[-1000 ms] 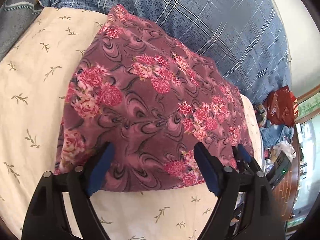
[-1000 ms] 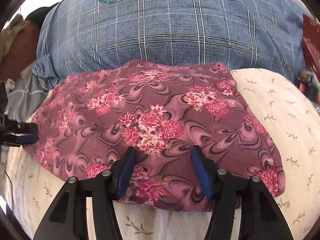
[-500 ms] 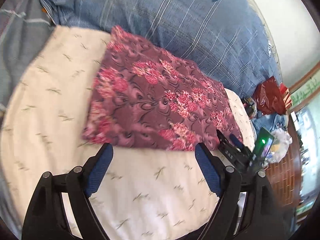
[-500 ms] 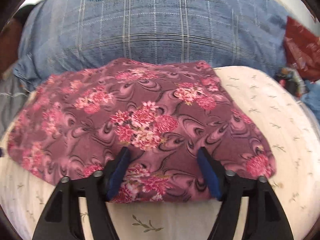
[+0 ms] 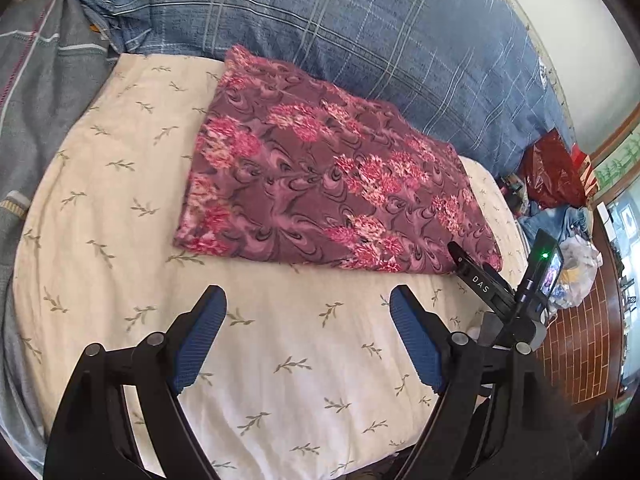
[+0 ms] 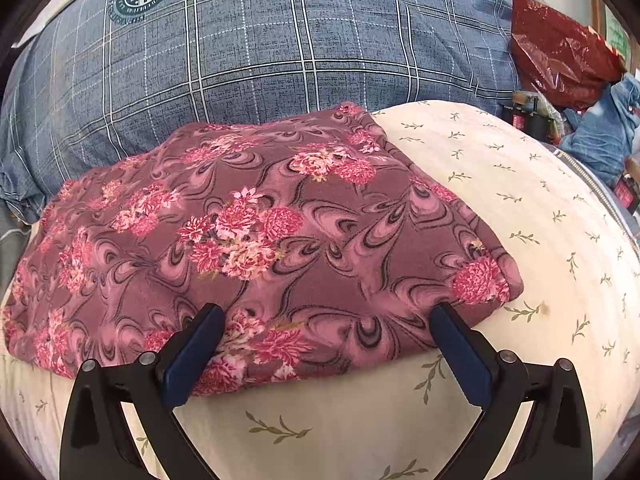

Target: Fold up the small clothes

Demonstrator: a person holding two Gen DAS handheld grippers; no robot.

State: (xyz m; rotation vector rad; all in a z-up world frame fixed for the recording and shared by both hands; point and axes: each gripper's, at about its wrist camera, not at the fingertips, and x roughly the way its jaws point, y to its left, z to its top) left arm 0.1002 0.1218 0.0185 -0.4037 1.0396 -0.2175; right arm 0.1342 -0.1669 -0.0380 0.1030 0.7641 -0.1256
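The floral maroon garment point(image 5: 320, 188) is seen lying as a flat, squared rectangle on the cream leaf-print sheet point(image 5: 280, 344), its far edge against the blue plaid pillow point(image 5: 400, 40). The fold is judged essentially complete; at most a last smoothing or setting aside seems left. The left gripper point(image 5: 308, 332) is held wide and empty, short of the cloth. The right gripper point(image 6: 324, 340) is spread wide over the near edge, nothing pinched between its pads.

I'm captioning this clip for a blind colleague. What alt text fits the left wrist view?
A folded maroon floral garment lies flat on a cream leaf-print sheet. The open left gripper hovers short of it, holding nothing. A blue plaid pillow sits behind, and the right gripper pokes in at the garment's right corner.
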